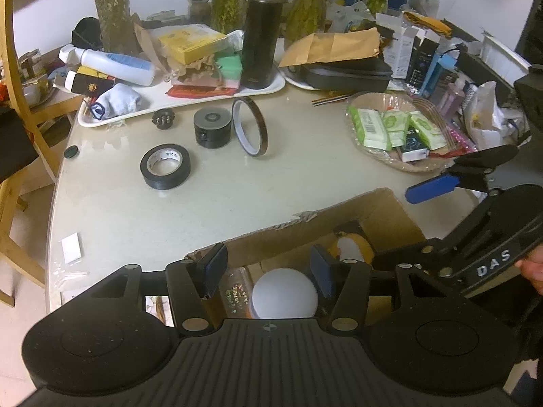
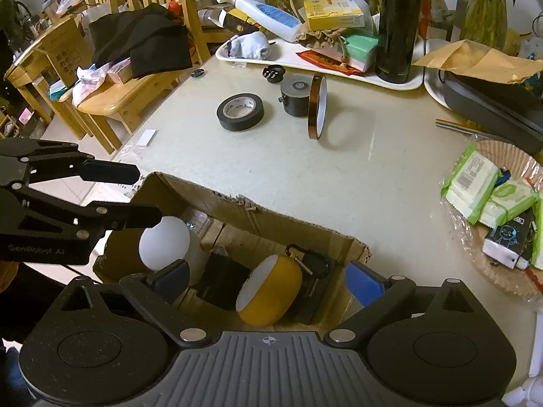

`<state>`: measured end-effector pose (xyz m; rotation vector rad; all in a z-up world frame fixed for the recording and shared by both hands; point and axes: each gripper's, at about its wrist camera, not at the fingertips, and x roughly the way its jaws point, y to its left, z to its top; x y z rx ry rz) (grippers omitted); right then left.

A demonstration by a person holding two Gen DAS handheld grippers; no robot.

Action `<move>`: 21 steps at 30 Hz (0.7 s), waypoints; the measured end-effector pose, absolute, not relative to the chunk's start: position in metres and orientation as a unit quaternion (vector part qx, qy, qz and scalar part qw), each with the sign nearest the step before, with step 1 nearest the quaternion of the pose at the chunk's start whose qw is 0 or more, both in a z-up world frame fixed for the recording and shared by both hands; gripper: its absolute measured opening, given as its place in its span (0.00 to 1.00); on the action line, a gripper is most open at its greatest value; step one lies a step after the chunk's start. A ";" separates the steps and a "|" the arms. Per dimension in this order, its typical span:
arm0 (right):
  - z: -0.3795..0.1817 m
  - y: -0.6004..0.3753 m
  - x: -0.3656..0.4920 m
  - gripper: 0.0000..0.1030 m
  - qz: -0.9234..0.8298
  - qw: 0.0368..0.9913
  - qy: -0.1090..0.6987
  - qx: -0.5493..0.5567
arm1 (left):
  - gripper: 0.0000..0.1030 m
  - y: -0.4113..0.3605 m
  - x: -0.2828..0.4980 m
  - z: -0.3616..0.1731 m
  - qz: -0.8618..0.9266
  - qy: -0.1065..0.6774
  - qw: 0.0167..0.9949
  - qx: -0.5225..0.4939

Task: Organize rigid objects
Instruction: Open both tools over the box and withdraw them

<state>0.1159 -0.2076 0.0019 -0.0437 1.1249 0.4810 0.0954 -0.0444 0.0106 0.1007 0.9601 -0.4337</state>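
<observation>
An open cardboard box (image 1: 339, 217) (image 2: 237, 203) sits at the table's near edge. My left gripper (image 1: 268, 271) is open above it, with a white round-topped object (image 1: 285, 293) (image 2: 164, 244) in the box between and below its fingers. My right gripper (image 2: 268, 278) is open over the box, above a yellow roll with a white face (image 2: 269, 288) (image 1: 351, 247) and dark items. On the table lie a black tape roll (image 1: 165, 166) (image 2: 240, 112), a dark cylinder (image 1: 212, 127) (image 2: 295, 96), an upright amber tape ring (image 1: 250, 127) (image 2: 317, 110) and a small black knob (image 1: 164, 119) (image 2: 273, 74).
A white tray (image 1: 190, 98) with a black thermos (image 1: 260, 30), a bottle and packets stands at the back. A basket of wipes (image 1: 390, 132) (image 2: 502, 203) is at the right. Wooden chairs (image 2: 112, 98) stand left of the table. A small black cap (image 1: 71, 152) lies near the left edge.
</observation>
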 end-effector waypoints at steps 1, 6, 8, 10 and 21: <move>0.003 -0.207 0.117 0.96 0.226 0.820 0.525 -0.019 | 0.51 -0.045 0.095 0.012 -0.209 0.457 0.863 0.046; 0.006 -0.210 0.121 0.96 0.217 0.829 0.515 -0.010 | 0.51 -0.044 0.095 0.018 -0.212 0.445 0.869 0.036; 0.007 -0.211 0.122 0.96 0.211 0.834 0.510 -0.008 | 0.51 -0.043 0.097 0.019 -0.206 0.443 0.872 0.030; 0.007 -0.212 0.123 0.96 0.205 0.838 0.506 -0.006 | 0.51 -0.041 0.099 0.019 -0.197 0.440 0.875 0.028; 0.010 -0.212 0.129 1.00 0.180 0.855 0.485 -0.021 | 0.52 -0.035 0.105 0.019 -0.165 0.439 0.883 0.025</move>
